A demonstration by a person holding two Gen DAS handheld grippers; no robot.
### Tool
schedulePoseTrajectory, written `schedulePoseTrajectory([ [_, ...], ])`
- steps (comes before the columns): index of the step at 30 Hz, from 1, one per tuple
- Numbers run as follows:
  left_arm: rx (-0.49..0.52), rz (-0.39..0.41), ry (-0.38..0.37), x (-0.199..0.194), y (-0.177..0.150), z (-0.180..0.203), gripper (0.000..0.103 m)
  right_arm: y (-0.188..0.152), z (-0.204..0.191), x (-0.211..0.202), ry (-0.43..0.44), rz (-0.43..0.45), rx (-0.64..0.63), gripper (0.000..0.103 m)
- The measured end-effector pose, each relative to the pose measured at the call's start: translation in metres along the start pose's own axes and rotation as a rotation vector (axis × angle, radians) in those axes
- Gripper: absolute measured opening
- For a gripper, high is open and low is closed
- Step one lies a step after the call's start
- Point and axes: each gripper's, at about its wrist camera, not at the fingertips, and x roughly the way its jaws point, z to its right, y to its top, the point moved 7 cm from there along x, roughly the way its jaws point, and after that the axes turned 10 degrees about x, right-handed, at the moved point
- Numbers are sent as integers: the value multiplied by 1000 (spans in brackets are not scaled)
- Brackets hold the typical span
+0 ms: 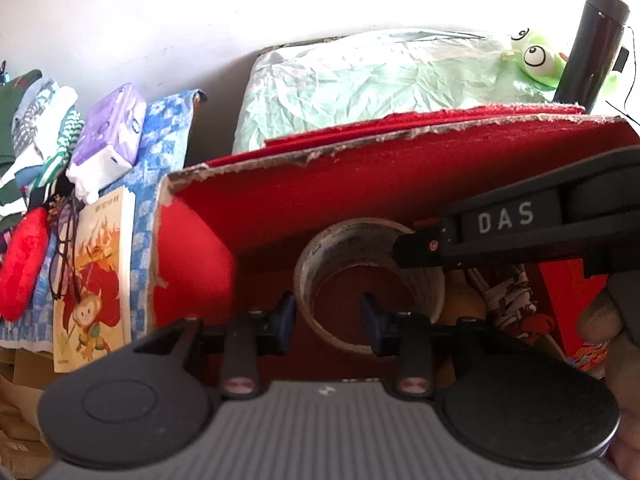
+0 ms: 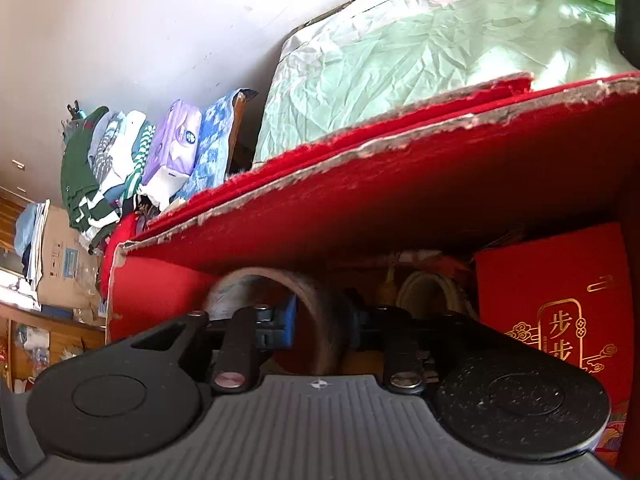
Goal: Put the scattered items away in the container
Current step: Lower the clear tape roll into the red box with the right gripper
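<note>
Both tools sit low inside the red box (image 1: 280, 208). Left tool (image 1: 328, 316) part open, straddling the tape roll (image 1: 368, 280) wall, pads apparently clear. Right tool (image 2: 322, 320) likewise, roll (image 2: 312, 312) between its fingers. Risk: withdrawing now could snag and drag the roll out.

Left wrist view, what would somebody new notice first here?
The big red box with torn cardboard edges fills the middle. Inside it a tape roll stands on edge, its wall between the left gripper fingers. Behind the box lies a crumpled pale green bag, with a green frog toy at its right end.
</note>
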Motion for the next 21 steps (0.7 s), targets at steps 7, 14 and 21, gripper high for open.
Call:
schedulePoseTrajectory([
  [7,-13,79,7,-9,1,-6,41,2,-7,-5,39,26,-21,29],
  [14,-12,107,10,-11,3,-5,42,-2,-15,5,71,-25,-41,18],
  [21,-9,85,9,-8,4,-8,42,-1,-14,1,53,20,-38,19],
])
